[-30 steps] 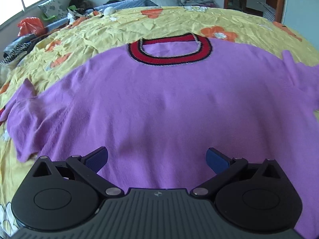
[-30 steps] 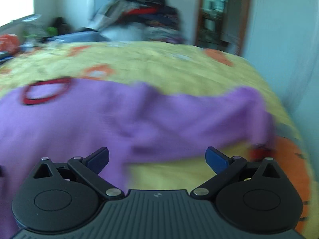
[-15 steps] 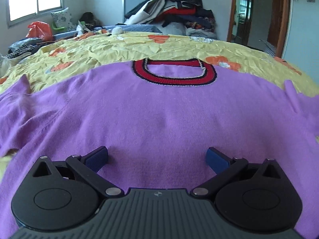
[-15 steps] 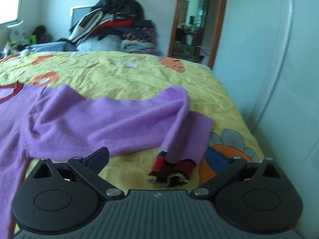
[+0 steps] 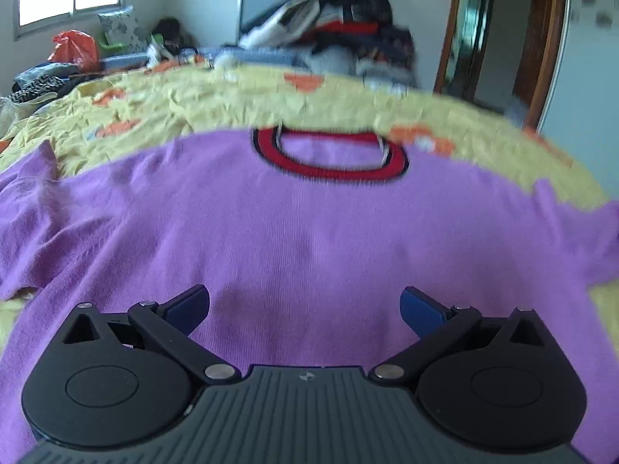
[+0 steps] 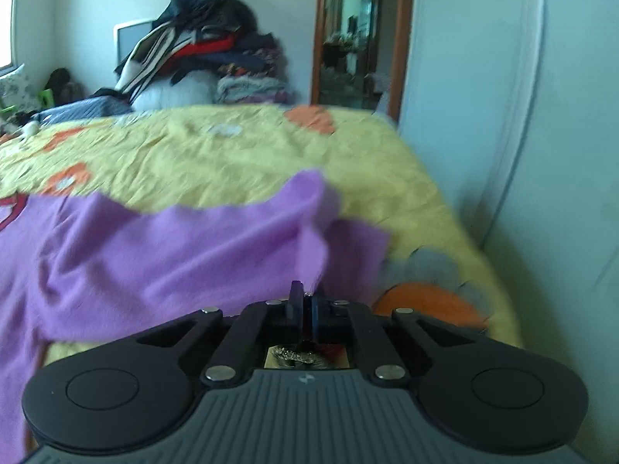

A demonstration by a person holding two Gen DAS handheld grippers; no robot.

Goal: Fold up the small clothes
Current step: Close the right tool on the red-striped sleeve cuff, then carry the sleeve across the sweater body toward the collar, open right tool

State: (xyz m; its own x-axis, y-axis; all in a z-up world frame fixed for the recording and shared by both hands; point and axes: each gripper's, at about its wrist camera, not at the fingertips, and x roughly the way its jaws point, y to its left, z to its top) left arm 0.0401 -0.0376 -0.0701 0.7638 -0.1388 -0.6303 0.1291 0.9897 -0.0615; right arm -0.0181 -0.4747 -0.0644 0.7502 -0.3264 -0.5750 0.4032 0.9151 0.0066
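Observation:
A purple sweater (image 5: 309,239) with a red and black collar (image 5: 329,166) lies spread flat on the yellow flowered bedsheet (image 5: 162,104). My left gripper (image 5: 305,307) is open and hovers low over the sweater's lower middle. In the right wrist view the sweater's right sleeve (image 6: 193,247) lies folded back on itself. My right gripper (image 6: 303,301) is shut on the sleeve's end; the red and black cuff (image 6: 305,353) shows behind the closed fingers.
A pile of clothes (image 6: 205,65) is stacked at the far end of the bed. A white wall (image 6: 522,154) runs close along the bed's right edge, with a doorway (image 6: 352,38) beyond. An orange bag (image 5: 73,48) and a cushion sit by the window at far left.
My right gripper moved forward and closed on the sleeve's cuff end. My left gripper stayed open and tilted slightly lower over the sweater's body.

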